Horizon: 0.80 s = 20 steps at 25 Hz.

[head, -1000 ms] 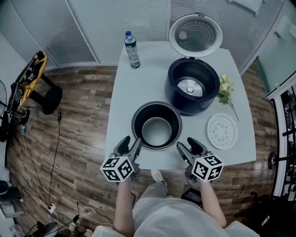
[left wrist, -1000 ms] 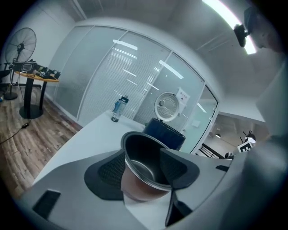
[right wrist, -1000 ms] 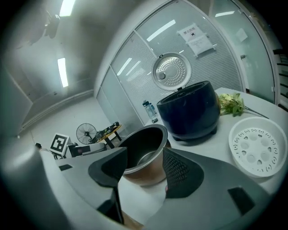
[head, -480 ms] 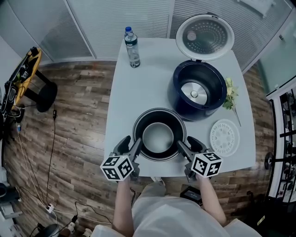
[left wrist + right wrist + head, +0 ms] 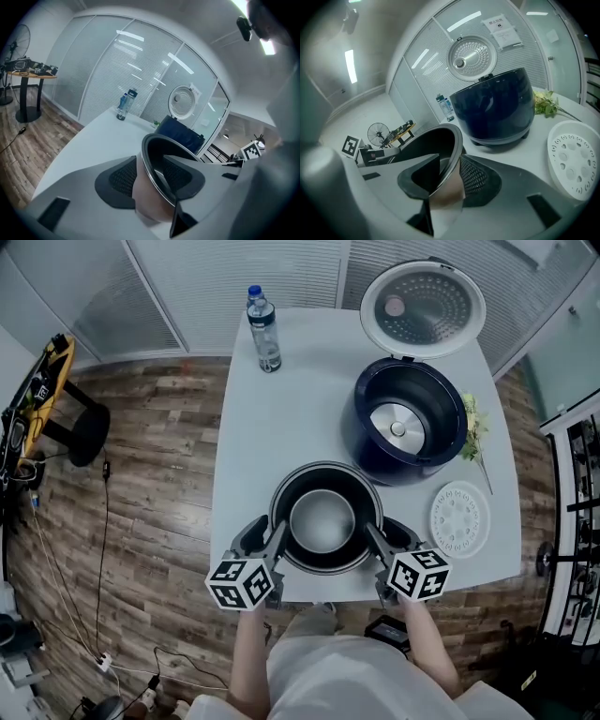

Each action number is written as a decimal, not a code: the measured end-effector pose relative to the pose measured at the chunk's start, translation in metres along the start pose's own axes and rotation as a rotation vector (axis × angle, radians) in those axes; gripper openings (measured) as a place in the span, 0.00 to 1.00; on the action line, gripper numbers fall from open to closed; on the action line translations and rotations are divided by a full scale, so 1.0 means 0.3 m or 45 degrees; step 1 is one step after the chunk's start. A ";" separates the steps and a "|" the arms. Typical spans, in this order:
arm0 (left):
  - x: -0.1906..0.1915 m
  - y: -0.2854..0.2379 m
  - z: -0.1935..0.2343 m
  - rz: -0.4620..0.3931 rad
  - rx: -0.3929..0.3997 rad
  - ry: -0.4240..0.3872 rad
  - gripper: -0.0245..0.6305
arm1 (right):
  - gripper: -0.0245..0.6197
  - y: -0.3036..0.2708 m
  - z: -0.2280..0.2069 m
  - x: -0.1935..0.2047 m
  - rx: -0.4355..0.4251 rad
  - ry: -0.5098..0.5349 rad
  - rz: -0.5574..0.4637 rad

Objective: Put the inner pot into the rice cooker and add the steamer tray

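Note:
The dark inner pot point(image 5: 323, 521) with a silvery bottom stands on the white table point(image 5: 272, 418) near its front edge. My left gripper point(image 5: 267, 532) straddles the pot's left rim point(image 5: 157, 161), one pad outside the wall and one inside. Its jaws are closing, with a small gap still showing. My right gripper point(image 5: 384, 532) straddles the right rim point(image 5: 447, 154) the same way, its jaws closing close to the wall. The navy rice cooker point(image 5: 361, 442) stands behind the pot, empty, with its lid point(image 5: 424, 304) raised. The white perforated steamer tray point(image 5: 461, 519) lies to the pot's right.
A water bottle point(image 5: 264, 329) stands at the table's far left. A sprig of flowers point(image 5: 475, 427) lies right of the cooker. Wood floor with cables surrounds the table; a black stool point(image 5: 80, 432) stands on the left.
Both grippers have moved forward and down from short of the pot to either side of its rim. Their jaws have narrowed around the wall. The pot has not moved on the table.

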<state>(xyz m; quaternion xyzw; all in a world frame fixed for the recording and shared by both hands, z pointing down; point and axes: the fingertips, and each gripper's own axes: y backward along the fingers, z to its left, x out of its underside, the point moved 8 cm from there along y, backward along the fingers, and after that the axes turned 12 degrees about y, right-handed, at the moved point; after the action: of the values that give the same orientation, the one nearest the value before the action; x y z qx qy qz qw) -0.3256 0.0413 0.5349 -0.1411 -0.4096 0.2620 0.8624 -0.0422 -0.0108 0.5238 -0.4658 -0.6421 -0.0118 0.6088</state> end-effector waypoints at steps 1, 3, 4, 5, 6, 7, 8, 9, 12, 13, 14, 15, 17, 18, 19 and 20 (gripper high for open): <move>-0.001 -0.005 -0.002 0.007 0.006 -0.009 0.30 | 0.26 -0.001 -0.002 -0.001 0.008 -0.002 -0.009; 0.002 -0.012 -0.004 0.026 0.013 -0.020 0.25 | 0.25 -0.003 -0.002 -0.003 0.023 -0.003 -0.018; 0.004 -0.013 -0.004 0.028 0.015 -0.018 0.22 | 0.25 -0.004 -0.001 -0.004 0.028 -0.002 -0.017; 0.005 -0.012 -0.003 0.026 0.015 -0.009 0.21 | 0.25 -0.004 0.001 -0.005 0.033 0.001 -0.014; 0.006 -0.010 -0.002 0.020 0.012 0.004 0.20 | 0.25 -0.004 0.003 -0.005 0.037 0.006 -0.007; 0.008 -0.008 -0.001 0.016 0.007 0.016 0.19 | 0.25 -0.003 0.005 -0.006 0.043 0.012 0.000; 0.010 -0.007 -0.001 0.014 0.003 0.025 0.19 | 0.25 -0.002 0.006 -0.006 0.050 0.016 0.006; 0.012 -0.006 -0.002 0.016 -0.001 0.031 0.19 | 0.25 0.002 0.009 -0.005 0.057 0.017 0.010; 0.019 0.009 -0.004 0.022 -0.008 0.043 0.18 | 0.23 0.015 0.018 0.001 0.065 0.003 0.007; 0.019 0.017 -0.004 0.019 -0.007 0.049 0.18 | 0.23 0.017 0.022 0.001 0.064 0.003 0.007; 0.018 0.023 -0.005 0.012 -0.006 0.055 0.17 | 0.23 0.018 0.024 -0.002 0.061 0.004 0.006; 0.016 0.028 -0.005 0.003 -0.005 0.061 0.17 | 0.23 0.017 0.026 -0.007 0.057 0.005 0.003; 0.008 0.036 -0.005 -0.019 -0.006 0.069 0.17 | 0.22 0.016 0.030 -0.024 0.044 -0.004 -0.013; 0.004 0.043 -0.008 -0.030 -0.007 0.073 0.17 | 0.22 0.020 0.034 -0.033 0.036 -0.009 -0.024; -0.001 0.053 -0.012 -0.042 -0.006 0.076 0.17 | 0.22 0.027 0.040 -0.044 0.028 -0.012 -0.034; -0.006 0.064 -0.019 -0.055 -0.004 0.079 0.17 | 0.22 0.035 0.046 -0.055 0.020 -0.012 -0.044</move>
<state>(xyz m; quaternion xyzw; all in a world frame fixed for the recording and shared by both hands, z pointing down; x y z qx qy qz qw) -0.3286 0.0559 0.5215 -0.1417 -0.3859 0.2381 0.8799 -0.0492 -0.0065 0.5013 -0.4500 -0.6529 -0.0151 0.6091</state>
